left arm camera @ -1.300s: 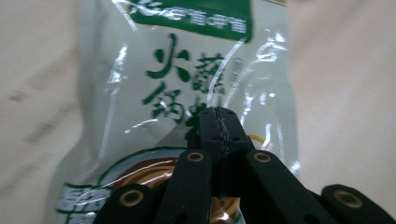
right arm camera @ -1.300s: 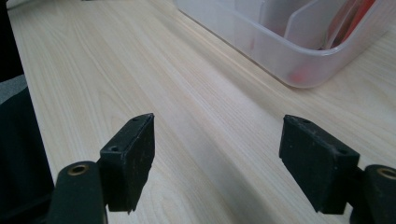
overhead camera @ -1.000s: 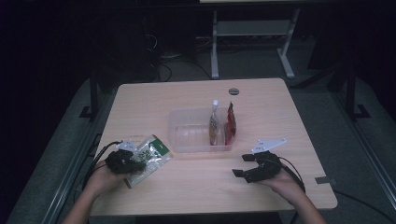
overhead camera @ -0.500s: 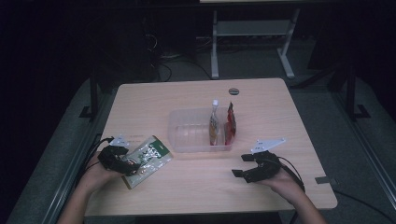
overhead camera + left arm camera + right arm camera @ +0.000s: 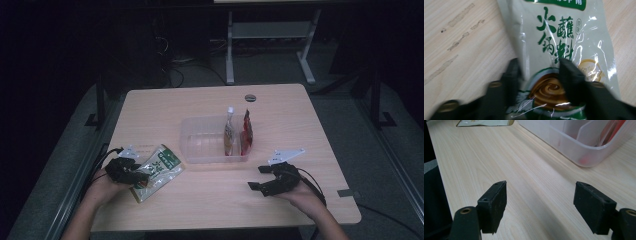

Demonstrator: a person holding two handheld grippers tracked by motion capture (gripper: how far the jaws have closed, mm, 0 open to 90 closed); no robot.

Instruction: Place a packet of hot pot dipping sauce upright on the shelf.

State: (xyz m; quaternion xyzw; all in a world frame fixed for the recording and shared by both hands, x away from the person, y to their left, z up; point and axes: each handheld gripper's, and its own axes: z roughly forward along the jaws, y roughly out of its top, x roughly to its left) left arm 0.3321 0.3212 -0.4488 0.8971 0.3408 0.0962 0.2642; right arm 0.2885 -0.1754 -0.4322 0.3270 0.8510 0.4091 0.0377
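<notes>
Closing L tool (image 5: 540,72) jaws round green sauce pouch (image 5: 559,37) on table (image 5: 210,200)

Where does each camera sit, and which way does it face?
High view: above the person's side, facing forward and down at the table; forearms, left tool, right tool.
Left gripper view: on that tool, looking down at the green sauce pouch; its jaws straddle the pouch end.
Right gripper view: low over the wood toward the clear bin; jaws apart.
Shared: pouch and bin.
</notes>
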